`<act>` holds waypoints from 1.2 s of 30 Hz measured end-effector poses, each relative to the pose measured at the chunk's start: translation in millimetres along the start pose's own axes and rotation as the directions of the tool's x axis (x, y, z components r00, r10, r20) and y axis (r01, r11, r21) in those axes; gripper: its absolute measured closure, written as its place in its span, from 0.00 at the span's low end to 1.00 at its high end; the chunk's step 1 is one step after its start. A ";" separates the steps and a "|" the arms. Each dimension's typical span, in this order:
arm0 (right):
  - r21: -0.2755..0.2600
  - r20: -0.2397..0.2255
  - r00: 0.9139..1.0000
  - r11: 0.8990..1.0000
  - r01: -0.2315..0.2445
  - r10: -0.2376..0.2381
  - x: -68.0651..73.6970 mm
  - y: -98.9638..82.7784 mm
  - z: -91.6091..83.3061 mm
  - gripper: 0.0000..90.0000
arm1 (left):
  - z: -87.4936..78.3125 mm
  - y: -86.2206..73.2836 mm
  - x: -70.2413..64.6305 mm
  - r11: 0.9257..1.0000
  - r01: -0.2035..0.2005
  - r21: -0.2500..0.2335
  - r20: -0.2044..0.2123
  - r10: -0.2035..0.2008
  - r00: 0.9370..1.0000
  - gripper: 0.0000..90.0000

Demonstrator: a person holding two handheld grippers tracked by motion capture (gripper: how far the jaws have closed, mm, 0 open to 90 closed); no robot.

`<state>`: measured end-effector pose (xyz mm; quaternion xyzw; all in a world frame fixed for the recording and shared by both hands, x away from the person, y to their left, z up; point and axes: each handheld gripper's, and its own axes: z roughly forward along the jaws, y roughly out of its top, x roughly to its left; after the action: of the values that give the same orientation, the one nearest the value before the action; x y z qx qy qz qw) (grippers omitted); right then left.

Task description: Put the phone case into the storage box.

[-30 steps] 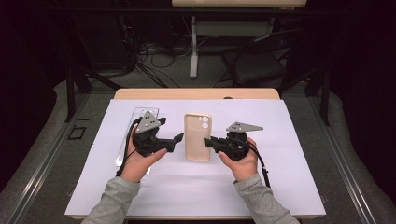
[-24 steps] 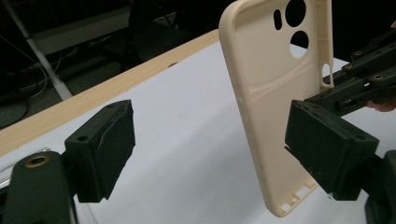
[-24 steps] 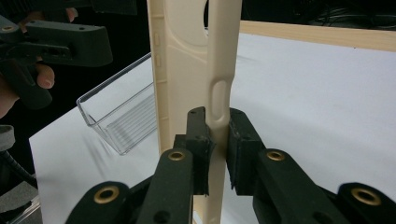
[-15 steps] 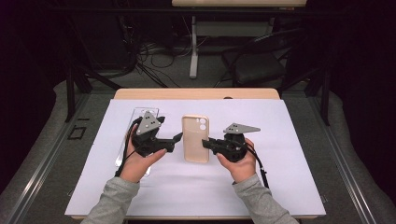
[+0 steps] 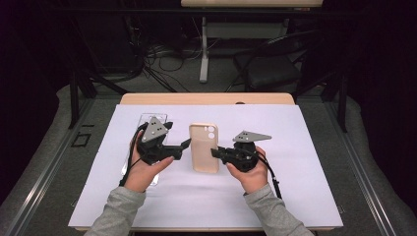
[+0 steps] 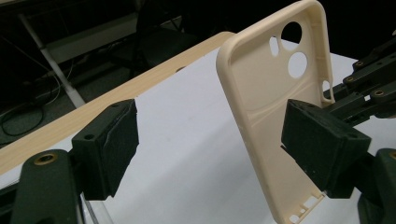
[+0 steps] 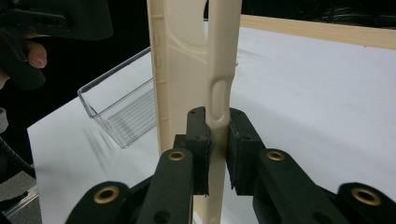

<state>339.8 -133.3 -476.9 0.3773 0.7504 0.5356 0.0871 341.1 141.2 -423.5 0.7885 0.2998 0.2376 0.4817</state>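
A cream phone case [image 5: 204, 147] is held above the white table sheet, camera holes at its far end. My right gripper [image 5: 217, 153] is shut on the case's right side wall. In the right gripper view the two pads pinch that wall [image 7: 217, 154] and the case [image 7: 184, 70] stands edge-on. My left gripper [image 5: 183, 146] is open at the case's left side. In the left gripper view the case [image 6: 271, 93] shows its inner face, partly behind the right pad [image 6: 322, 144], with nothing pinched.
A clear plastic tray [image 5: 147, 123] lies on the sheet behind my left hand; it appears as the clear tray [image 7: 123, 112] in the right gripper view. The wooden table edge [image 5: 206, 98] runs along the far side. Cables and a chair base sit on the floor beyond.
My right gripper and the case have drifted slightly left and toward the person. The left gripper has barely moved and stays open.
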 end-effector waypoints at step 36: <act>0.038 -0.020 0.998 0.998 0.053 -0.052 13.9 -4.9 9.0 0.90 | -6.0 4.3 -7.5 0.994 -0.103 0.024 -0.032 0.103 0.994 0.43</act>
<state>332.6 -118.2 -481.0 0.3540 0.7710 0.5222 0.0866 332.9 138.1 -417.7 0.8042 0.2693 0.2718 0.4547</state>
